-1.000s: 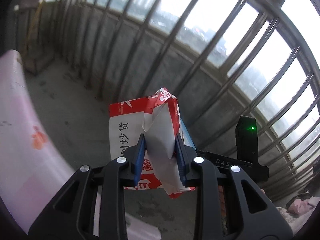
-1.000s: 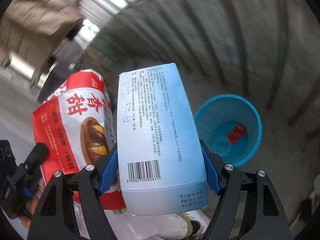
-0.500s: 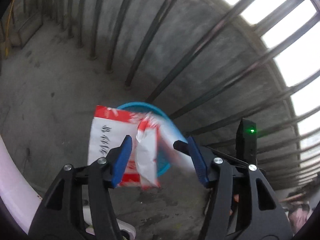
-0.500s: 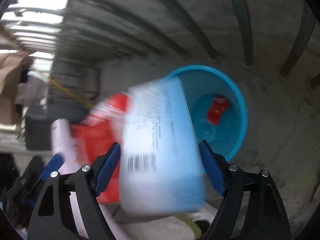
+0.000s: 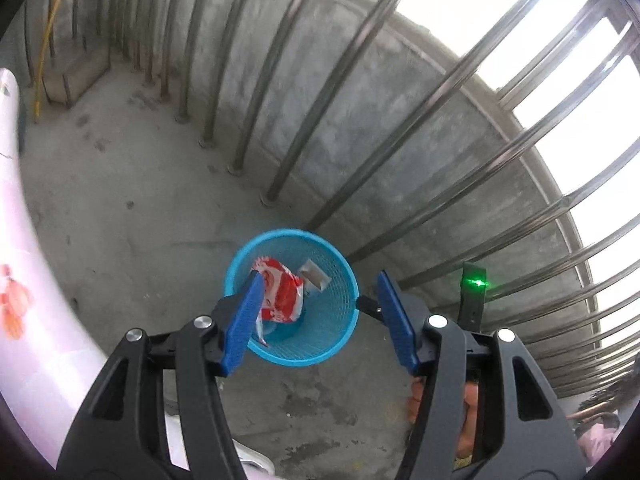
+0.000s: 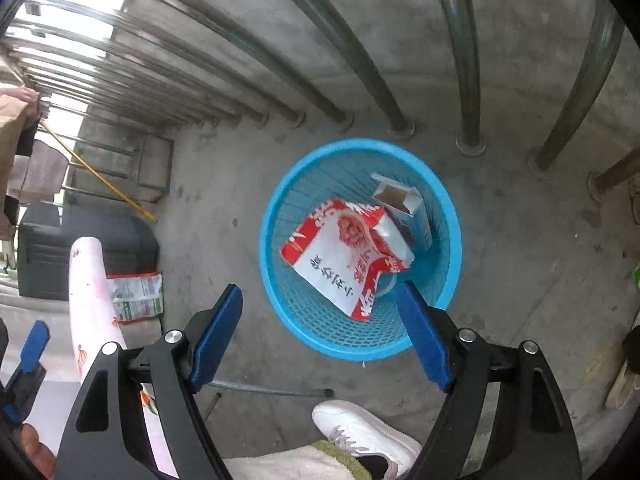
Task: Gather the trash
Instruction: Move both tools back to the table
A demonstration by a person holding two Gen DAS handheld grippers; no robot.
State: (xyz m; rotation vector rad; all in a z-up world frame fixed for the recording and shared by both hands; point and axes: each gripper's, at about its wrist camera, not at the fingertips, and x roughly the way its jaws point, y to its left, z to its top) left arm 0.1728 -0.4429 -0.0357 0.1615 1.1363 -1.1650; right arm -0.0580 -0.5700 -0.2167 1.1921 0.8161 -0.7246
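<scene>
The left claw [image 5: 318,314] stands parted with nothing between its blue pads, and the right claw [image 6: 320,334] likewise gapes wide and empty. Both tilt steeply down over the blue basket [image 6: 276,216], which suggests each is placed there so that anything let go falls straight inside rather than onto the concrete floor [image 6: 520,272]. A white shoe [image 6: 360,426] shows at the bottom of the right wrist view, close to the basket, so the person appears to stand right at its edge.

Inside the basket lie the task's things: a red and white snack bag [image 6: 344,256], crumpled and leaning across the middle, and an open carton [image 6: 404,204] just beside it against the far wall. From the left wrist view the same bag [image 5: 280,292] sits partly hidden behind the left pad.

The basket stands near the foot of the metal railing [image 6: 468,60], probably so it stays out of the way. Off to the left, another printed packet [image 6: 136,296] lies on the floor beside a dark case [image 6: 80,248], likely trash not yet collected.
</scene>
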